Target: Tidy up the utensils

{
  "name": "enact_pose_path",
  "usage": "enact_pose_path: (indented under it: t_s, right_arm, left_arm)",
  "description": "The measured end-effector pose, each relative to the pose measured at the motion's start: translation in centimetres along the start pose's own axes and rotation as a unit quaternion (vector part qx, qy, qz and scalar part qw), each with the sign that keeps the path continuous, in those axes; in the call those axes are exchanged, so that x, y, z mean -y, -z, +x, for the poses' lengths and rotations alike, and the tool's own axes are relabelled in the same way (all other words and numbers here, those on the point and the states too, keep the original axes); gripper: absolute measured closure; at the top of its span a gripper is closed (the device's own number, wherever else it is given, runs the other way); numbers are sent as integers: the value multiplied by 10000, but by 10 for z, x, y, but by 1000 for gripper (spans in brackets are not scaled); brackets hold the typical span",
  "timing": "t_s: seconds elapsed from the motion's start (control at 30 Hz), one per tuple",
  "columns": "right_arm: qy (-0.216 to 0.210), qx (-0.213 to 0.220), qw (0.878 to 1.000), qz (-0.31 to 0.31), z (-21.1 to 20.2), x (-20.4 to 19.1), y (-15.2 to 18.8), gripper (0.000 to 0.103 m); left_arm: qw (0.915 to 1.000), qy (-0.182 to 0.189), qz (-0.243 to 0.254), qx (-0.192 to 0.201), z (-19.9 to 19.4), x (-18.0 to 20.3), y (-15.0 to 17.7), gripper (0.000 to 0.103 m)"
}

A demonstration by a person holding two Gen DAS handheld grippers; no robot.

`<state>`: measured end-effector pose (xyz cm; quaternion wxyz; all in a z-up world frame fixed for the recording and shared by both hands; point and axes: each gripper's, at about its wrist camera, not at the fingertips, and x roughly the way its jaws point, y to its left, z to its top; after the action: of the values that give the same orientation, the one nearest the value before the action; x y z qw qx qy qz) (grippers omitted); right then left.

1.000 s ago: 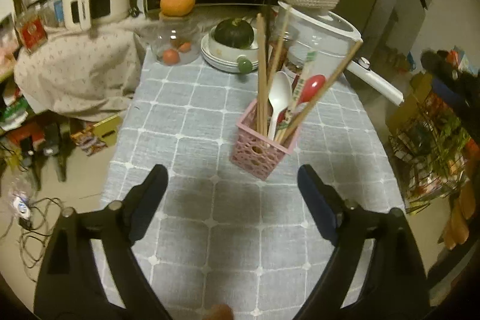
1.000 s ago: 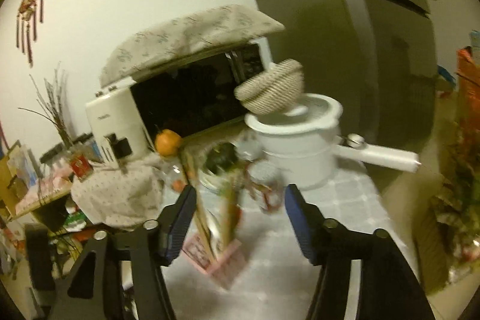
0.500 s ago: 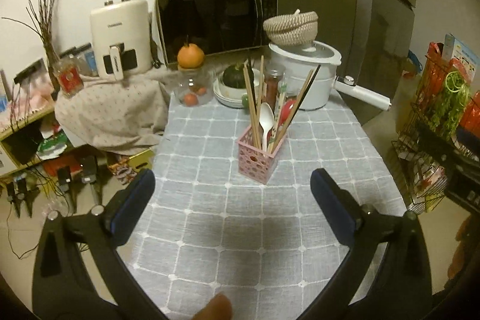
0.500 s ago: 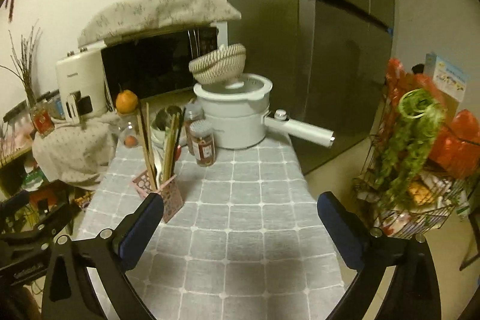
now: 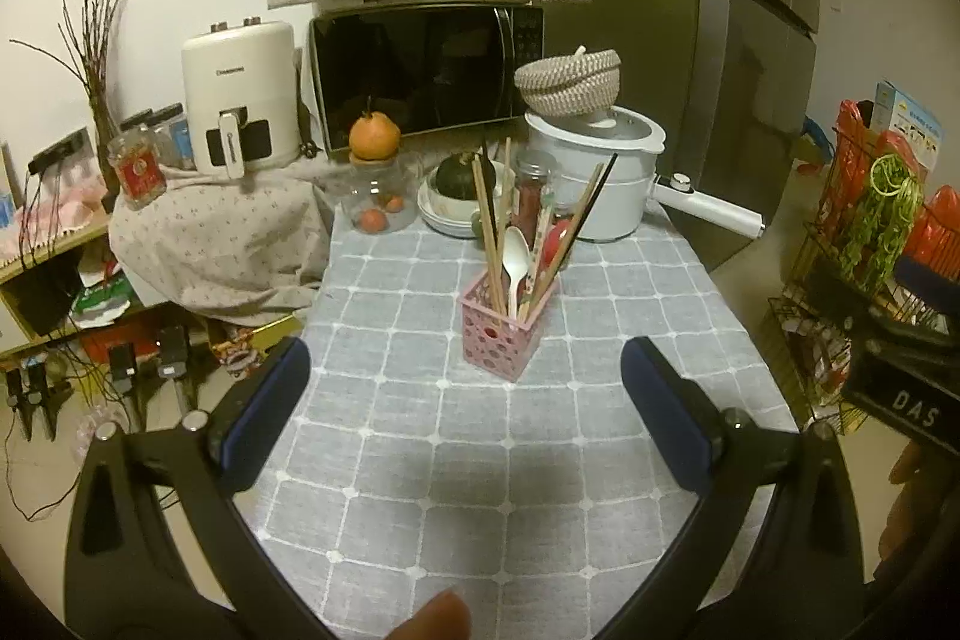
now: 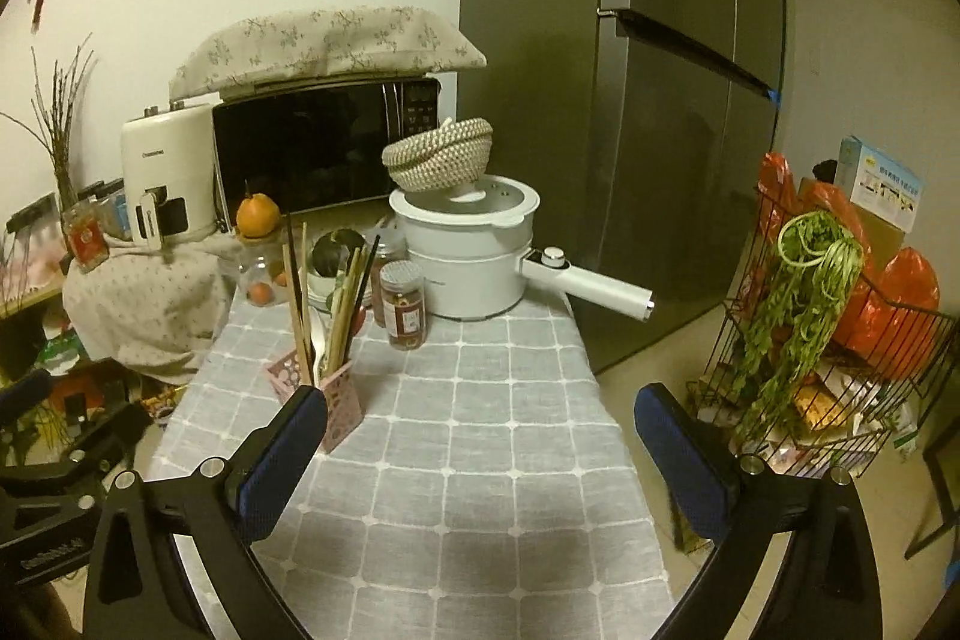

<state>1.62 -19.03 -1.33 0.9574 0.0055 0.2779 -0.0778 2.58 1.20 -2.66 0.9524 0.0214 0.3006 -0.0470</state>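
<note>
A pink perforated utensil holder [image 5: 501, 334] stands on the grey checked tablecloth [image 5: 456, 490]. It holds several wooden chopsticks [image 5: 487, 232], a white spoon [image 5: 516, 259] and a red spoon [image 5: 555, 235]. The holder also shows in the right wrist view [image 6: 336, 400], with chopsticks [image 6: 297, 304] standing in it. My left gripper [image 5: 465, 388] is open and empty, held back above the near part of the table. My right gripper [image 6: 480, 439] is open and empty, right of the holder.
At the table's far end stand a white electric pot [image 5: 600, 172] with a long handle, a woven basket [image 5: 567, 82] on its lid, spice jars [image 6: 403, 304], a bowl stack with a green squash [image 5: 459, 187] and a glass jar [image 5: 378, 205]. A microwave [image 5: 420, 70], fridge [image 6: 630, 100] and wire rack [image 6: 828, 370] surround the table.
Both grippers have pulled back and up from the holder, so it looks smaller and farther. Both stay open and empty. The utensils in the holder have not moved.
</note>
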Motion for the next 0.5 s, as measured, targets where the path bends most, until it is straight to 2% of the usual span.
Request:
enact_pose_path:
  t_s: [0.5]
  right_arm:
    - [-55,-177,9998,-105,6,-5,6,0]
  left_arm:
    - [10000,-25,-27,70,-3,-1,0,0]
